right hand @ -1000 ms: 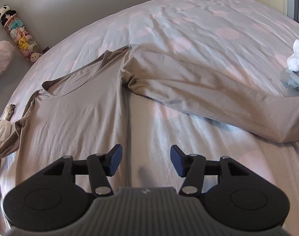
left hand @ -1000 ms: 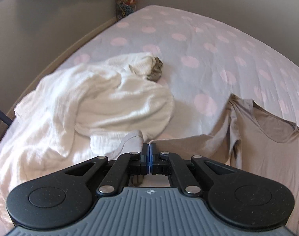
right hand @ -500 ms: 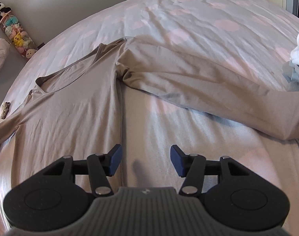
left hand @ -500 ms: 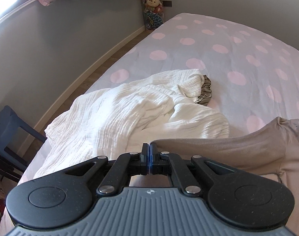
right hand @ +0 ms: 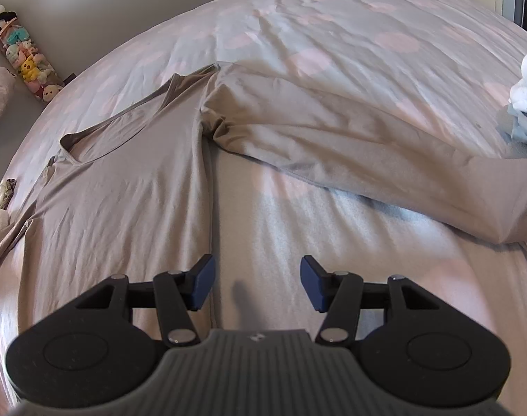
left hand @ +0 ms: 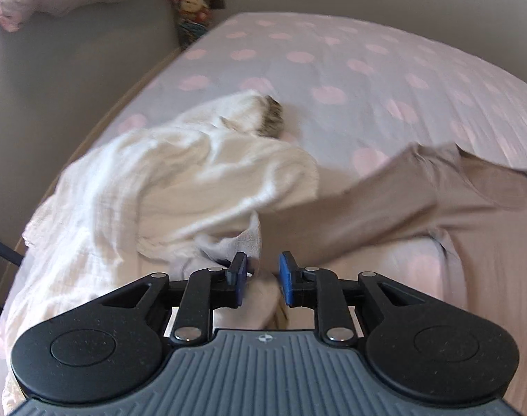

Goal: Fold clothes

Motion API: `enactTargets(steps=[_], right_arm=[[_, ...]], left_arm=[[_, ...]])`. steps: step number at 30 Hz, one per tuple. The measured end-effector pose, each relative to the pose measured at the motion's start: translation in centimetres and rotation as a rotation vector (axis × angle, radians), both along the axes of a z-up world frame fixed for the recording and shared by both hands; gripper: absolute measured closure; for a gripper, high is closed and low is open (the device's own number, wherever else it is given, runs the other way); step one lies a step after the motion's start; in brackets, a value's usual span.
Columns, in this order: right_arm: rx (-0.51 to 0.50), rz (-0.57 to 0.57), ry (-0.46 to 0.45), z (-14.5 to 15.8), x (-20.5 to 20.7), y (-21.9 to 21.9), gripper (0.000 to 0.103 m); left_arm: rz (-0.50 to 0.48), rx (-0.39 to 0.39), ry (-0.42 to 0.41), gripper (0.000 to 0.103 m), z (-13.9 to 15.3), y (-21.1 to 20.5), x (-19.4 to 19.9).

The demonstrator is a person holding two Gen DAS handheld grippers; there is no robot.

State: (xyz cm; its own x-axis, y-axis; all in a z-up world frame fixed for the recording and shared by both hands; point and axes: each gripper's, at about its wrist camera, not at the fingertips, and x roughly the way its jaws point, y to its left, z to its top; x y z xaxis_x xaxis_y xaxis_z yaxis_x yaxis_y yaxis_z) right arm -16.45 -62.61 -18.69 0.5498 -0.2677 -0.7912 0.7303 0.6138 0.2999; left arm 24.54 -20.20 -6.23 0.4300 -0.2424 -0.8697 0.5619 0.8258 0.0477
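I can read no brand or writing anywhere; my left hand-held gripper (left hand: 262, 279) has its blue pads spread a little, nothing pinched, with pale cloth lying under the gap, and my right hand-held gripper (right hand: 256, 283) is spread wide over the bed (right hand: 367, 20). The taupe long-sleeved shirt (right hand: 124, 187) lies flat on the pink-dotted sheet, one sleeve (right hand: 367, 152) stretched out right, beside a crumpled white garment (left hand: 152, 187). Grey walls surround the bed, with a stack of plush toys (right hand: 24, 59) in the corner.

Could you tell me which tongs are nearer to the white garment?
Left. The left tongs are right at the white garment; the right tongs hover by the tan shirt's side edge, farther away.
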Motion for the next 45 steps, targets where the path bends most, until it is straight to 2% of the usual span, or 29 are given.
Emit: enactTargets(steps=[6,9,11,14,18,22,26,27,28,29,30,31,32,34,40,45], right_arm=[[0.056,0.043,0.001,0.4,-0.3,-0.2,0.047],[0.102,0.115,0.029,0.9,-0.4,0.0,0.053],[0.113,0.203,0.08,1.4,-0.3,0.6,0.057],[0.133,0.347,0.168,1.9,-0.3,1.6,0.057],[0.164,0.531,0.293,1.4,-0.4,3.1,0.058],[0.165,0.636,0.396,0.2,0.1,4.4,0.058],[0.193,0.711,0.457,-1.5,0.8,5.6,0.061],[0.187,0.729,0.466,-1.7,1.0,6.0,0.066],[0.181,0.745,0.473,-1.8,1.1,6.3,0.083],[0.182,0.745,0.468,-1.5,0.9,6.4,0.095],[0.183,0.745,0.463,-1.3,0.8,6.4,0.099],[0.184,0.745,0.457,-1.0,0.6,6.5,0.1],[0.185,0.745,0.452,-0.7,0.5,6.5,0.1],[0.186,0.745,0.441,-0.1,0.1,6.7,0.1],[0.143,0.761,0.423,4.5,-1.6,7.5,0.1],[0.112,0.755,0.441,5.0,-2.0,7.9,0.1]], left_arm=[[-0.205,0.034,0.118,0.083,-1.7,-2.5,-5.8],[-0.291,0.064,0.191,0.077,-3.0,-3.6,-8.2],[-0.347,0.105,0.234,0.074,-4.2,-4.2,-9.6],[-0.432,0.185,0.295,0.066,-6.1,-5.0,-11.5],[-0.519,0.263,0.345,0.065,-8.2,-5.5,-13.8],[-0.604,0.341,0.394,0.065,-10.3,-6.0,-16.1],[-0.635,0.39,0.407,0.065,-11.8,-6.5,-17.7],[-0.634,0.399,0.405,0.065,-12.0,-6.5,-17.9],[-0.624,0.399,0.404,0.068,-12.1,-6.5,-17.9],[-0.615,0.398,0.403,0.073,-12.1,-6.5,-18.0],[-0.61,0.388,0.408,0.087,-11.9,-6.3,-18.1],[-0.612,0.368,0.419,0.1,-11.6,-6.1,-18.2],[-0.614,0.348,0.427,0.101,-11.2,-5.8,-18.4],[-0.617,0.324,0.426,0.103,-10.2,-5.0,-18.8],[-0.573,0.256,0.422,0.103,-6.6,-2.3,-19.5],[-0.534,0.25,0.421,0.103,-6.0,-2.6,-18.9]])
